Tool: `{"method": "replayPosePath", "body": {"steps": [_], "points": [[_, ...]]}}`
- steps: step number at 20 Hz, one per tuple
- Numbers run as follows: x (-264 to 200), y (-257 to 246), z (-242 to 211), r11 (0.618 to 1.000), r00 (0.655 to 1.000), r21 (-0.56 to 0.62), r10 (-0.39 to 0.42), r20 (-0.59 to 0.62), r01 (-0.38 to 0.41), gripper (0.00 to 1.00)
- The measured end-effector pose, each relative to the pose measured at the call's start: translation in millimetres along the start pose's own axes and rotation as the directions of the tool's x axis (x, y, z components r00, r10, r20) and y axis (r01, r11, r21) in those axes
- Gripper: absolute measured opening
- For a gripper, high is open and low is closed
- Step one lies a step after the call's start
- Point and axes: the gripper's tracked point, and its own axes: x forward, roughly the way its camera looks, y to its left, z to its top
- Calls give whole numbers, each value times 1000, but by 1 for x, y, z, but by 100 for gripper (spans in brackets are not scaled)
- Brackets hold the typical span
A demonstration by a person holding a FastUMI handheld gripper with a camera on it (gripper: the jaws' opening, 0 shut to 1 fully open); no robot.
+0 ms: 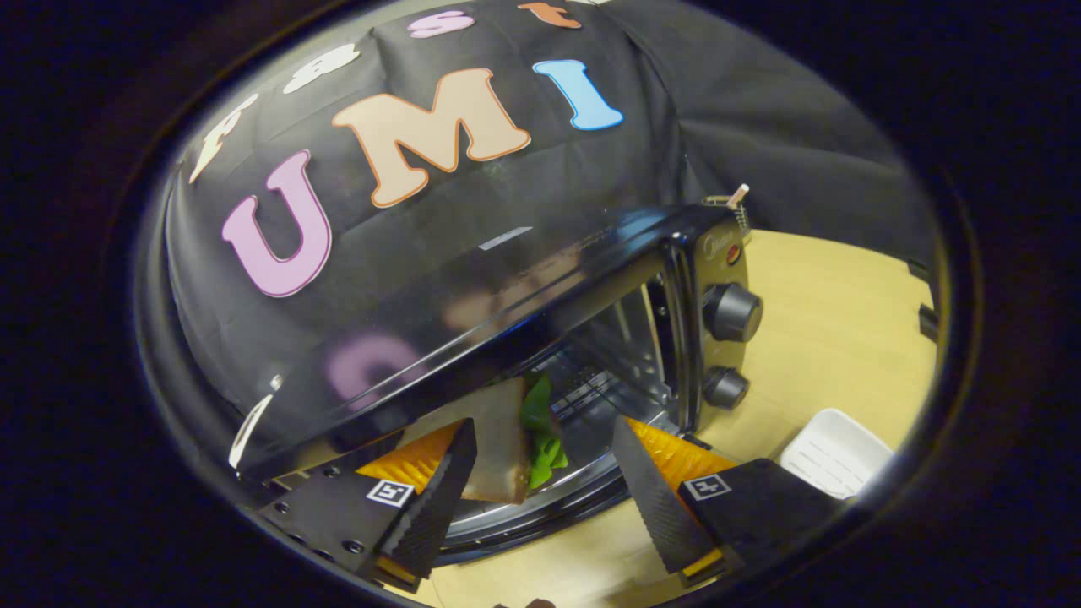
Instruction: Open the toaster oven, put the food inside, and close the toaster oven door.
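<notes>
The black toaster oven [507,279] stands open on the wooden table, its glass door [540,502] folded down just ahead of my fingers. A sandwich [502,443] of toasted bread with green lettuce [540,426] lies at the mouth of the oven cavity, over the wire rack [591,388]. My gripper [542,424] is open and hovers over the lowered door. The sandwich sits between the fingers, close beside the left finger [439,498]; the right finger [654,498] stands well apart from it. Whether the left finger touches the bread I cannot tell.
Two black knobs [733,311] [726,387] are on the oven's right panel. A white ribbed tray [832,456] lies on the light wooden table [836,321] to the right of the oven. Black cloth walls close in behind and to the right.
</notes>
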Motion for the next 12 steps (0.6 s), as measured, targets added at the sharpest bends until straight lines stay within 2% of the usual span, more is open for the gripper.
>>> {"method": "replayPosePath", "body": {"steps": [3, 7, 12], "points": [[-21, 2, 10, 999, 1000, -38, -15, 6, 15, 100], [-63, 5, 19, 989, 999, -145, -34, -13, 32, 100], [-122, -12, 2, 949, 992, -316, -54, -114, 15, 100]]}}
